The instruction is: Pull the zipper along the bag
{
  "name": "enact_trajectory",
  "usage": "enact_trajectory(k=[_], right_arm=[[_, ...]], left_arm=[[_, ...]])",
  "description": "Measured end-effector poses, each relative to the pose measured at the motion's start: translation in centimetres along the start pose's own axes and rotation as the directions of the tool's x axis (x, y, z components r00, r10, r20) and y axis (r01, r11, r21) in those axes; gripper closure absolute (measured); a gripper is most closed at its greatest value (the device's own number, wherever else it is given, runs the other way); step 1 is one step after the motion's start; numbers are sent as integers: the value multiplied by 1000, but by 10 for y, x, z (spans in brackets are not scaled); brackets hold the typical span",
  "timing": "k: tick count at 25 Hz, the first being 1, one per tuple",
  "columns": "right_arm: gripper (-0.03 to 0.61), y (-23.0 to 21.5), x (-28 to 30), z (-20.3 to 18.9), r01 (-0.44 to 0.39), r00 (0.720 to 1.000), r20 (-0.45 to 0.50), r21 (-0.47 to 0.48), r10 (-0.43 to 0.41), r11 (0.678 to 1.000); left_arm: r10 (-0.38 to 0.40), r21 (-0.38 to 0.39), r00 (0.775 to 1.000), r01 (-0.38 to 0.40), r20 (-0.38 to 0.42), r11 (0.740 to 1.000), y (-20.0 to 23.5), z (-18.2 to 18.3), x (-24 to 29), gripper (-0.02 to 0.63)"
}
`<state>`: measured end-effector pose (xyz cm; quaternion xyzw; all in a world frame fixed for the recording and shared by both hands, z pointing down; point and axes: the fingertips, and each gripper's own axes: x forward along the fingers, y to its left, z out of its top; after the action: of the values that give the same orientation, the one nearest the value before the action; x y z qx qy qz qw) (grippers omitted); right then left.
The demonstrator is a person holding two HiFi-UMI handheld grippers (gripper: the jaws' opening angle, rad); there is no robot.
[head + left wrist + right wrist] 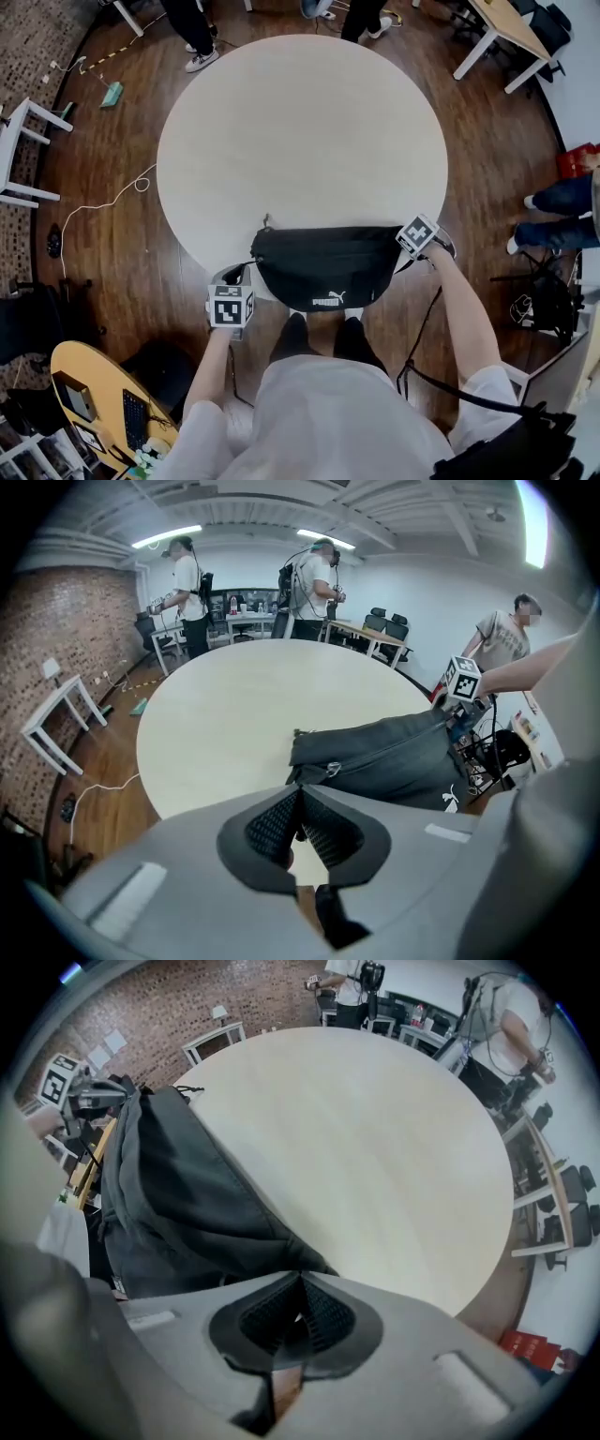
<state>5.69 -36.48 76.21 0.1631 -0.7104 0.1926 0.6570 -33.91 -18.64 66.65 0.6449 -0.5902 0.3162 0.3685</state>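
Note:
A black waist bag [323, 267] with a white logo lies at the near edge of the round table [300, 131] and hangs over the rim. Its zipper runs along the top, and the metal pull [333, 769] sits near the bag's left end. My left gripper [242, 275] [298, 791] is shut at that left end, with the dark strap pinched between its pads. At the bag's right end, my right gripper [409, 247] [300, 1277] is shut on the fabric corner of the bag [178, 1194].
Beyond the bag the pale tabletop [244, 696] is bare. Two people [314, 588] stand past the far side, and another person [506, 635] is at the right. White side tables [23, 150], a desk [506, 33] and a floor cable [112, 199] surround the table.

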Motion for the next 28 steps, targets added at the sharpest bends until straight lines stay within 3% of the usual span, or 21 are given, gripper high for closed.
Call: enact_trajectory(k=[6, 10, 13, 16, 20, 25, 28], right_arm=[[586, -1, 0, -3, 59, 997, -46, 1, -59, 998], [586, -6, -1, 2, 78, 997, -28, 29, -77, 997], [586, -5, 0, 2, 88, 996, -14, 48, -88, 995], [586, 2, 0, 8, 58, 998, 23, 65, -60, 996], [586, 18, 0, 11, 18, 999, 50, 107, -23, 994], [586, 14, -7, 9, 85, 995, 45, 147, -93, 985], [586, 34, -5, 26, -11, 988, 155, 185, -18, 983]], left_arm=[[51, 98, 998, -49, -28, 994, 50, -7, 47, 588], [74, 166, 996, -67, -40, 984, 62, -1, 76, 587], [60, 126, 997, -53, -47, 991, 57, 1, 82, 588], [-14, 58, 999, 16, -42, 998, 41, 2, 75, 584], [-41, 45, 999, 42, -21, 998, 35, -3, 61, 583], [-55, 47, 998, 54, 16, 997, 33, 0, 38, 581], [-60, 61, 997, 57, 39, 996, 27, 4, 26, 580]])
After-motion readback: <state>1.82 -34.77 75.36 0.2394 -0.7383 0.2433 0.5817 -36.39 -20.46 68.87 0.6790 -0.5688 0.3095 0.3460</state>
